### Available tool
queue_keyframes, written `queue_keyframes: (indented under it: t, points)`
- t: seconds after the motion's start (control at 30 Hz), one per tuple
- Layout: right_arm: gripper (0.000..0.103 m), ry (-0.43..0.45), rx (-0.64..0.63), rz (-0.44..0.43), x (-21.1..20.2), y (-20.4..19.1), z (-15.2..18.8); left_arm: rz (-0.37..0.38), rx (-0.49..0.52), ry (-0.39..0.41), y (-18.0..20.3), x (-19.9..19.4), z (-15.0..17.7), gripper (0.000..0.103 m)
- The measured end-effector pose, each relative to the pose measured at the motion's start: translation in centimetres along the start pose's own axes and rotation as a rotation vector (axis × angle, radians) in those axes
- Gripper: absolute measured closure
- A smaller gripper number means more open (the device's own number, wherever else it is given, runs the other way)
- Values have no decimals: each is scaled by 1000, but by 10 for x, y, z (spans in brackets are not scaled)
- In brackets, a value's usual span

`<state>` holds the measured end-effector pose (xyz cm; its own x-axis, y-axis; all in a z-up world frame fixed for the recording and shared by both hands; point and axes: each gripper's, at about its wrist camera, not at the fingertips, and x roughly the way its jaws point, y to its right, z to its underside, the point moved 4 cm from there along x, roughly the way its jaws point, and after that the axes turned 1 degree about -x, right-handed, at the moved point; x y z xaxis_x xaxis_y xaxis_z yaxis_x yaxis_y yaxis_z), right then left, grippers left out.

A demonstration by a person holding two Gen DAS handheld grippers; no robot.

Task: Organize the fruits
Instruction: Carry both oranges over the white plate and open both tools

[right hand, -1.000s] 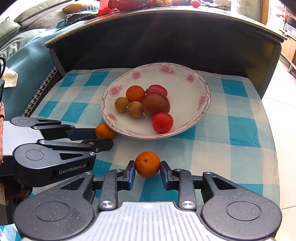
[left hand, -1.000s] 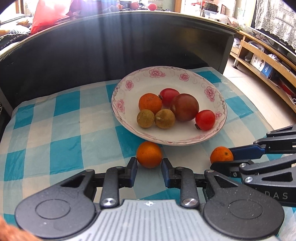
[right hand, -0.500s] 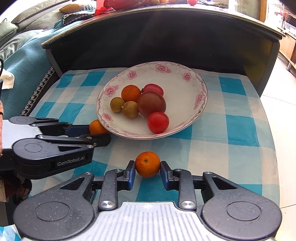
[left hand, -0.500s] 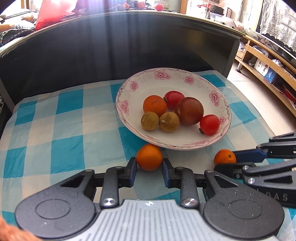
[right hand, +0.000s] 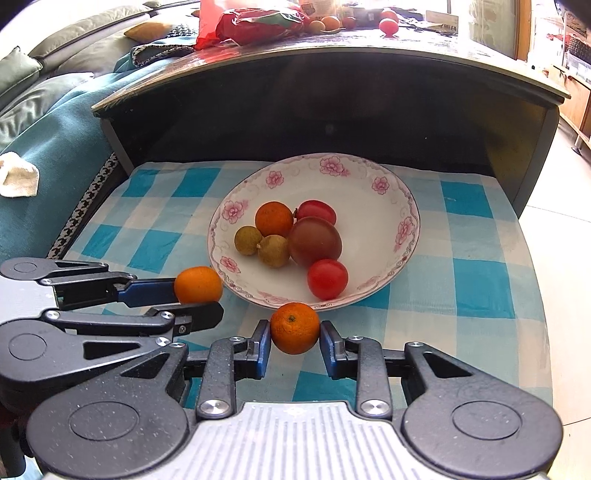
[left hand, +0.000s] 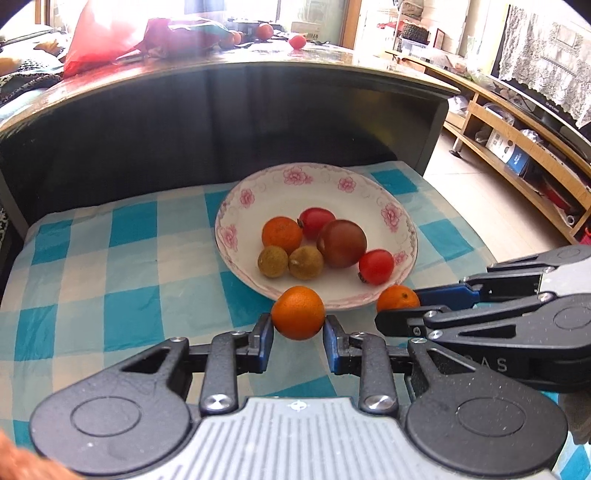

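Note:
A white plate with pink flowers point(left hand: 369, 188) point(right hand: 369, 229) sits on the blue checked cloth and holds several fruits: an orange point(left hand: 282, 234), two red tomatoes, a dark red fruit point(left hand: 341, 243) and two small brown fruits. My left gripper point(left hand: 298, 328) is shut on a small orange point(left hand: 298, 312) held just above the plate's near rim; it also shows in the right wrist view point(right hand: 198, 285). My right gripper point(right hand: 294, 334) is shut on another small orange point(right hand: 294, 327), which also shows in the left wrist view point(left hand: 398, 298), lifted near the plate's front edge.
A dark curved table wall point(left hand: 258, 118) rises behind the cloth, with a red bag point(left hand: 107, 33) and more fruit on top. A teal sofa point(right hand: 44, 147) lies left; wooden shelves point(left hand: 517, 147) stand right.
Both grippers have risen with their oranges and moved closer to the plate's near rim. The fruits in the plate have not moved.

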<state>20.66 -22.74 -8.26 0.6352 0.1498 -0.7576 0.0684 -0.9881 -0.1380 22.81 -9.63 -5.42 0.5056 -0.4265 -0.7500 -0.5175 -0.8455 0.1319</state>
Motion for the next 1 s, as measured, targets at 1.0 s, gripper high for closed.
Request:
queue_keyframes:
  t: [1.0]
  points:
    - [77, 114, -15, 70, 13, 14, -43, -62, -20, 23, -4, 25, -28, 65]
